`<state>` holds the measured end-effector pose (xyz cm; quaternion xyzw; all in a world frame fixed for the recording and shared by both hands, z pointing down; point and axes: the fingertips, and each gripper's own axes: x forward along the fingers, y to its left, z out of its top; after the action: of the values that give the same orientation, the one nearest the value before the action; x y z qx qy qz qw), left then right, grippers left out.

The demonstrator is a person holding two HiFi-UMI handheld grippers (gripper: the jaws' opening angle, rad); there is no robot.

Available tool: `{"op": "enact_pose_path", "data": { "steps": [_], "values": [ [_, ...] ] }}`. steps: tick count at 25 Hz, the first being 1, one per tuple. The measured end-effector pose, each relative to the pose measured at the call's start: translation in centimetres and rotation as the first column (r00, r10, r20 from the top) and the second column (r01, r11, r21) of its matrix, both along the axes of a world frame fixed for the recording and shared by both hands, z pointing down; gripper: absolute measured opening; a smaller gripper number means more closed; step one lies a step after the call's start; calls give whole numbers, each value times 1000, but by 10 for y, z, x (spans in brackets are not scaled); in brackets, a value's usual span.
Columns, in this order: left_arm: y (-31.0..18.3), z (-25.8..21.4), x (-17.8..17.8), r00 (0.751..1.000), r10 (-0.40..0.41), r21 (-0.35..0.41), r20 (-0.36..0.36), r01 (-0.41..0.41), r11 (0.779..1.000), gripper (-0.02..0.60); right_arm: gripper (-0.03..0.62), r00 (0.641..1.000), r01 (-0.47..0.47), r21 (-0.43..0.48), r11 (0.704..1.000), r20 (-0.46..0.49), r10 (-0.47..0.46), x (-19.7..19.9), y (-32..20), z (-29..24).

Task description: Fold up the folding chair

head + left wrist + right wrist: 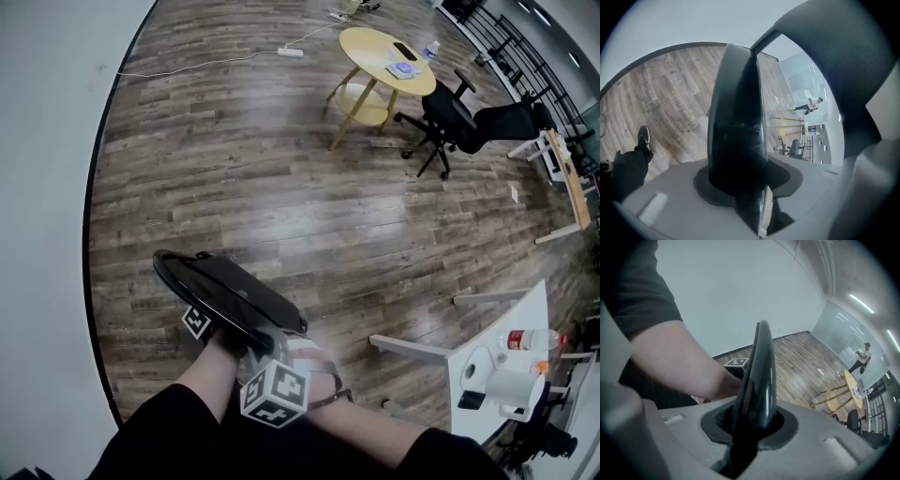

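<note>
The folding chair shows as a glossy black panel [225,291], held slanted above the wood floor at the lower left of the head view. Both grippers hold its near edge. My left gripper [217,330] sits beneath the panel, with its marker cube beside it. My right gripper [272,354] is just to the right, behind its own white cube. In the left gripper view the panel [736,117] stands edge-on between the jaws of the left gripper [738,180]. The right gripper [752,423] clamps the same edge [759,371], with a forearm [679,366] close at its left. The chair's legs are hidden.
A round yellow table [386,58] and a black office chair [459,117] stand far off on the wood floor. A white table [492,328] with a bottle [532,339] is at the right. A power strip [291,52] lies near the wall. A distant person [811,104] stands by the glass.
</note>
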<state>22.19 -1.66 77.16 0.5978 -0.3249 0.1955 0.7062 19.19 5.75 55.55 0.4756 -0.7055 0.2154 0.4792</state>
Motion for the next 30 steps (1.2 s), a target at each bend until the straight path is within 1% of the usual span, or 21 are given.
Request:
{"op": "enact_pose_path", "data": {
  "steps": [4,8,9,10,13,15,20,23,25,26,27,28,30],
  "values": [
    [0,-2,3,1000,11,-5,-12,-11,1000,160,75,1000,1,-2,1000,1,-1,3,-1,1],
    [2,-1,-4,999,26,-17,-46,-27,999,160,77,1000,-3,-5,1000,8,3,6,-4,2],
    [1,1,-7,998,29,-21,-60,-30,999,145,78,1000,-4,-5,1000,11,4,7,-5,1],
    [0,2,-10,997,28,-18,-77,-30,999,143,78,1000,-4,-5,1000,14,4,8,-6,2],
    [-8,-2,-13,989,-3,10,-145,5,1000,150,78,1000,-3,-4,1000,16,3,9,-5,3],
    [-7,-13,-13,985,-16,18,-173,19,1000,150,78,1000,-3,-5,1000,12,3,10,-5,3],
    [-2,-21,-25,981,-14,3,-191,15,1000,171,78,1000,-1,-6,1000,11,1,11,-4,6],
    [1,-29,-32,978,17,8,-208,-15,1000,207,78,1000,-5,-6,1000,14,5,12,-5,6],
    [3,-32,-39,979,43,12,-197,-42,999,219,78,1000,-1,-5,1000,11,1,13,-7,7],
    [3,-32,-45,982,52,17,-183,-49,999,209,78,1000,0,-4,1000,10,0,13,-8,7],
    [1,-32,-51,984,56,25,-169,-53,998,172,78,1000,-1,-3,1000,10,1,14,-8,7],
    [0,-33,-57,985,60,34,-159,-55,998,163,78,1000,-2,-3,1000,11,2,15,-8,8],
    [-2,-38,-68,984,87,58,-156,-79,995,170,78,1000,-6,-5,1000,15,6,16,-9,9]
  ]
}}
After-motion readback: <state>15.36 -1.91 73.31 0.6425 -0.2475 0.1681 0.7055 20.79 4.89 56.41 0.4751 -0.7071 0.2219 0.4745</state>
